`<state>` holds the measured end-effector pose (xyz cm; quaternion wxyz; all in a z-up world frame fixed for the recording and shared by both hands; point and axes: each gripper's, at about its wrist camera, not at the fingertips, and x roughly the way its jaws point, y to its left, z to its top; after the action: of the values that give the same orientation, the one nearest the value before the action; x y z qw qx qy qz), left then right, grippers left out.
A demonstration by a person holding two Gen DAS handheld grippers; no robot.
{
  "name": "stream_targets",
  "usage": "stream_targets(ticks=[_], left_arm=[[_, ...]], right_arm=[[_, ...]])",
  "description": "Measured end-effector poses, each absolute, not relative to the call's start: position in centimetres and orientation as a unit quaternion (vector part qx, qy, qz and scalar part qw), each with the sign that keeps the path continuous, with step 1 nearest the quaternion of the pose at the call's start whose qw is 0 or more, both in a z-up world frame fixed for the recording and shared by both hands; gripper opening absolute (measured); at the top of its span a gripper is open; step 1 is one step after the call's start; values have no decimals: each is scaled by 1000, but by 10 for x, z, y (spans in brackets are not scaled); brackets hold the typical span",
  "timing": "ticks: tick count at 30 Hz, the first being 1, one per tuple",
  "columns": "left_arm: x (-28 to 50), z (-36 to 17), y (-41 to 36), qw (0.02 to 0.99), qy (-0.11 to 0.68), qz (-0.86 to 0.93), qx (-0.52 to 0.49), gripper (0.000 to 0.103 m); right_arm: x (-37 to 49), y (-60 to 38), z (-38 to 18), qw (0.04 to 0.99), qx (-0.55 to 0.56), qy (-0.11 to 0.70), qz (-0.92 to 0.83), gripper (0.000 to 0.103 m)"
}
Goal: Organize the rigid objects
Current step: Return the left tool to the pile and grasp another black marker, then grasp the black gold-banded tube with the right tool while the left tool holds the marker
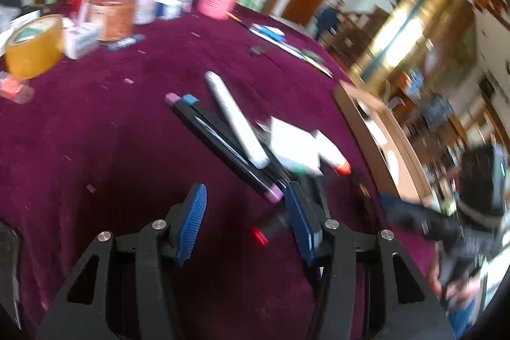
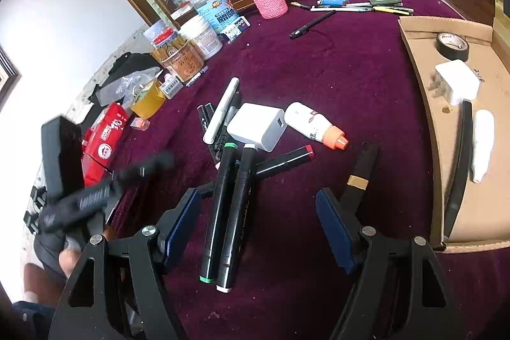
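Right now the step in hand looks like picking the next piece out of the loose pile on the maroon tablecloth (image 2: 334,69), since the cardboard tray (image 2: 424,78) on the right edge already holds a roll of black tape (image 2: 452,46), a white plug (image 2: 456,81), a black strip and a white piece

The right gripper (image 2: 258,228) hovers with its jaws wide and nothing between the pads; two black markers (image 2: 228,212), one green-capped and one white-capped, lie side by side on the cloth directly between them, touching neither pad. Just beyond sit a white charger block (image 2: 259,126), a white bottle with an orange cap (image 2: 314,125), a white pen (image 2: 221,110) and a red-tipped marker (image 2: 287,160), all crowded together

The left gripper (image 1: 245,222) is about half open and empty, low over the near end of the same pile, beside a pink-capped marker (image 1: 223,148); that view is blurred

Next, I judge, the right jaws need to drop around one marker barrel only, close squarely, and carry it across to the tray; taking both at once risks one slipping out
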<state>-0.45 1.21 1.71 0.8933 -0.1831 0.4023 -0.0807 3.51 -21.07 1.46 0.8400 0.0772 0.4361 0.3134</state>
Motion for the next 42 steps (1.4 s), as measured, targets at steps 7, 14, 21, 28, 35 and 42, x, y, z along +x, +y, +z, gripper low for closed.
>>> stream_targets(ticks=[7,14,21,28,35,42], left_arm=[[-15,8,-36,880,436,-132,-137,32],[-4,-2,-61,872,455,-135,-119,25],[14,-7,-70,879,460,-102,-76,16],[0,-8,-57,879,460,-101,-70,12],[-2,-9,-54,881,457,-101,-69,12],[-2,-8,-55,882,456,-100,-70,12]], right_arm=[[32,-226,14,845,89,432,302,70],[32,-245,16,852,106,423,289,70],[36,-252,10,852,120,430,273,70],[46,-239,2,862,62,449,226,67],[62,-223,-4,871,-7,460,171,22],[77,-213,-15,863,-48,477,158,22]])
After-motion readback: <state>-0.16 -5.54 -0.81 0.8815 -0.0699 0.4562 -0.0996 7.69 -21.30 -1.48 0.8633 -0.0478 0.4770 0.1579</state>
